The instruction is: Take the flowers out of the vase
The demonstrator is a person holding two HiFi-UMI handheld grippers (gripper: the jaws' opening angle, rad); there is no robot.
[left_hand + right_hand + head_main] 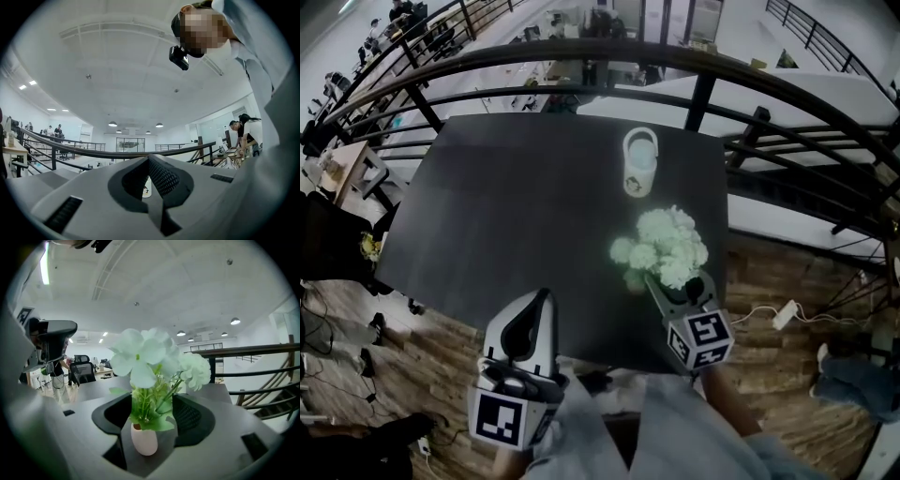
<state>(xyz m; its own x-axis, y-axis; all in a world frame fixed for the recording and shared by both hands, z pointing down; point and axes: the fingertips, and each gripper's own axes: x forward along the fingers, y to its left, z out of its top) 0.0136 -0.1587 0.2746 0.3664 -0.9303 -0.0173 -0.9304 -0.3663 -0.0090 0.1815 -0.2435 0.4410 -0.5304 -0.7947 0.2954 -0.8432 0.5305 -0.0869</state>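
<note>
Cool, even indoor light from round ceiling lamps (112,124), with a glaring strip light (45,266); heavy fisheye bending and black corners in both gripper views; flowers (140,357) close to the lens look soft and washed out.

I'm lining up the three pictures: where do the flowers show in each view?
Head view: flowers right of centre, near the right edge of the table.
Left gripper view: not in it.
Right gripper view: flowers at centre, between the parted jaws of the right tool.
Shared landmark: the dark railing.

In the head view the flowers (666,246) hide the vase (144,439) standing beneath them.
</note>
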